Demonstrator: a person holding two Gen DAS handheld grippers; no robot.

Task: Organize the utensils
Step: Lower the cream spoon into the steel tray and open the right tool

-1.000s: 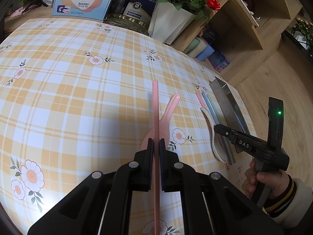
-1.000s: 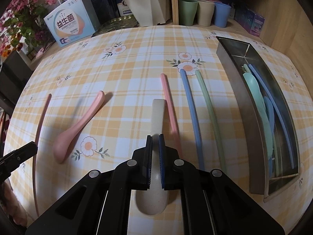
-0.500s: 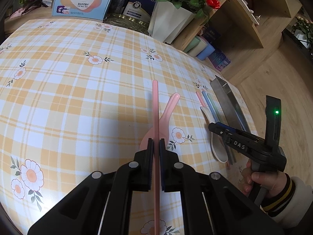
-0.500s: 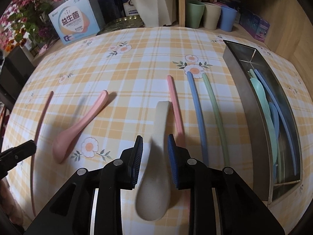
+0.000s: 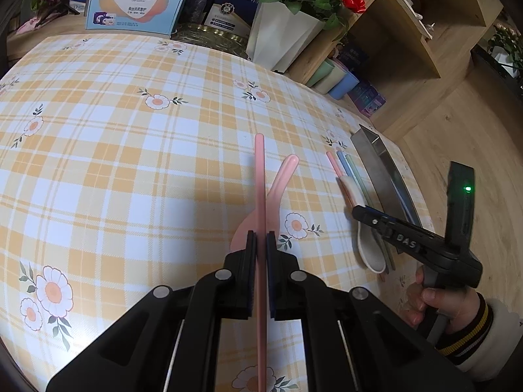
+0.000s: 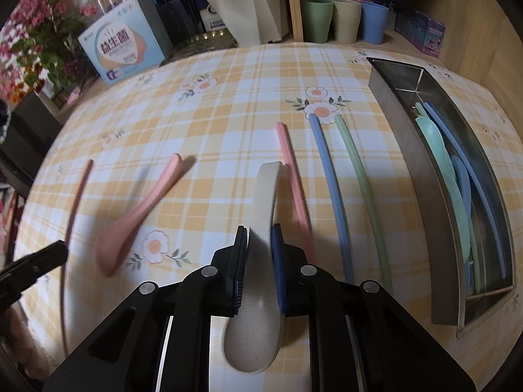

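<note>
Yellow plaid tablecloth (image 6: 202,124) with daisies covers my table. My left gripper (image 5: 261,245) is clamped on a thin pink chopstick (image 5: 260,176). My right gripper's (image 6: 260,238) jaws have just been closing, now pinching the cream speckled spoon (image 6: 261,261) beside the steel tray (image 6: 425,176) of utensils.

Home dining corner, plaid flowered tablecloth (image 5: 137,170) on a round table, white vase of red roses (image 5: 284,36) at its far edge, pastel cups (image 6: 340,21) on wooden shelving (image 5: 421,49) far right, product boxes (image 6: 122,50) far left.
</note>
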